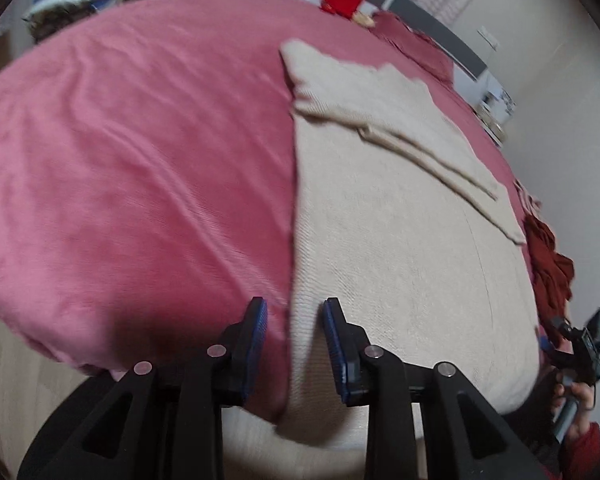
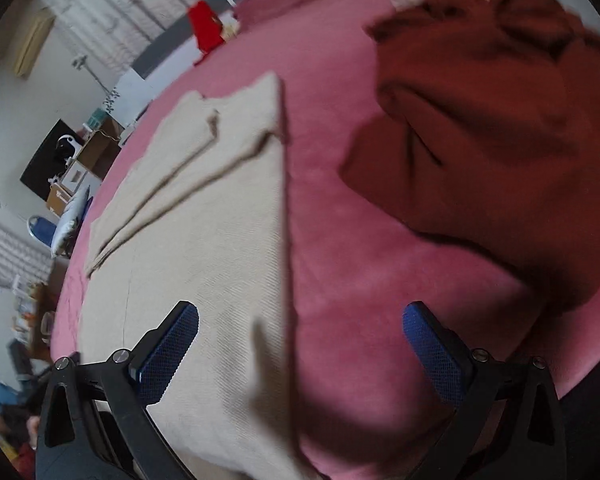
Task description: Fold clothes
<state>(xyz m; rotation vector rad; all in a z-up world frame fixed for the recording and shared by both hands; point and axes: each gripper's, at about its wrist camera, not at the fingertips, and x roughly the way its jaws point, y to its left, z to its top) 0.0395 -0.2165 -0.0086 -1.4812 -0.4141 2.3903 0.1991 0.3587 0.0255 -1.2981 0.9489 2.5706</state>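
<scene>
Left gripper [image 1: 294,320], fingers parted, straddles the left edge of a beige sweater [image 1: 380,220] at the near edge of a pink-covered bed [image 1: 120,152]; right gripper [image 2: 300,332], spread wide, hovers over its right edge. The sweater lies flat, sleeves folded across, a dark red garment [image 2: 480,120] crumpled beside it. Judging by this, a lengthwise fold is in hand, calling for a pinch at the hem corners
</scene>
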